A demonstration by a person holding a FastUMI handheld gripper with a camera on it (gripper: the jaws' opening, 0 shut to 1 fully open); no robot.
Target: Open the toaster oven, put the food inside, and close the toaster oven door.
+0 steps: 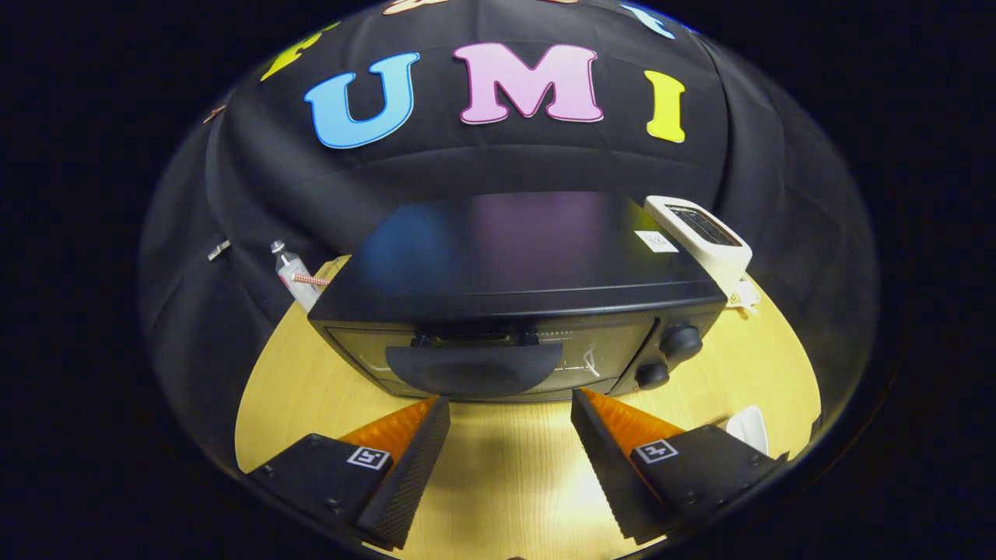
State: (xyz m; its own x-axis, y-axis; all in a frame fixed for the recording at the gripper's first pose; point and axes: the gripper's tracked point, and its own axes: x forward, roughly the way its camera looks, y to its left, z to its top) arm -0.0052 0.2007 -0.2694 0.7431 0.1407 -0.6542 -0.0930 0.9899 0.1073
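Note:
A black toaster oven (pixel 513 272) stands on the wooden table (pixel 311 373), its glass door shut and its wide dark handle (pixel 473 367) facing me. Two round knobs (pixel 678 342) sit at the right of its front. My gripper (pixel 510 408) is open, with nothing between its fingers. The fingertips are just in front of the oven's lower front edge, one on each side of the handle and slightly below it. A white dish edge (pixel 748 428) shows on the table beside the right finger; whether it holds food is hidden.
A white pop-up toaster (pixel 704 237) stands behind the oven's right corner. A small clear bottle (pixel 294 274) stands by the oven's left rear corner. Black cloth walls close in the round table.

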